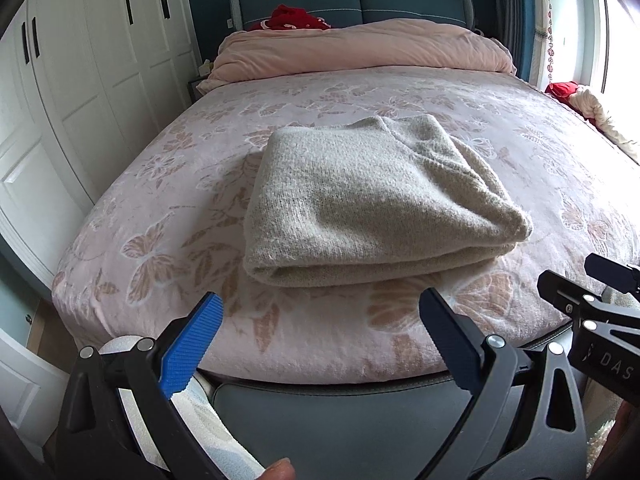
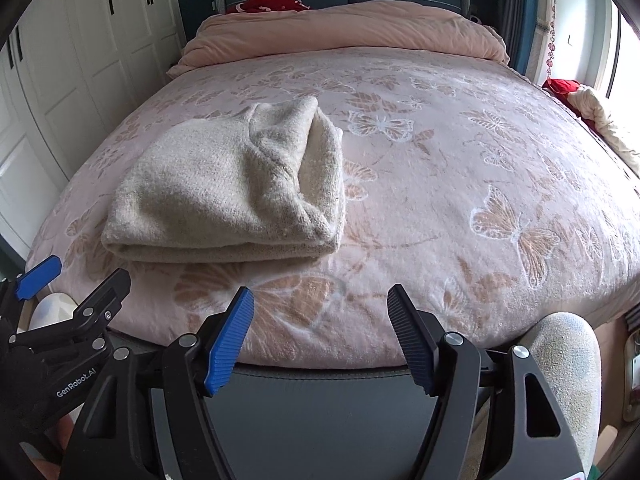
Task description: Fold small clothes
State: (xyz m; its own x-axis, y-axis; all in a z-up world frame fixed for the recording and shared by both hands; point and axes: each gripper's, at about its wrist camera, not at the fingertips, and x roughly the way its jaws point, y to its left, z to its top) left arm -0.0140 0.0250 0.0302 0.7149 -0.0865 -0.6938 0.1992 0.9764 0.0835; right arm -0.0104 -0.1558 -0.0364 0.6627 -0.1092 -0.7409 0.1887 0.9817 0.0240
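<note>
Two grippers hovered at the bed's near edge, jaws released and empty: left gripper (image 1: 320,312), right gripper (image 2: 320,304). Folded cream knitted sweater (image 1: 372,204) lay just beyond on the pink butterfly-patterned bedspread (image 2: 460,200), untouched.

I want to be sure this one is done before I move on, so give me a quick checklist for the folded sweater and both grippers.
1. Cream knit sweater folded into a compact stack: ok.
2. Sweater resting fully on the butterfly-print blanket, away from the bed's near edge: ok.
3. Left gripper open, nothing between its fingers: ok.
4. Right gripper open, nothing between its fingers: ok.
5. Right-hand side of the fold tidy: not ok, the layers gape open there.
6. Sleeves tucked inside the stack: cannot tell, hidden by the fold.
</note>
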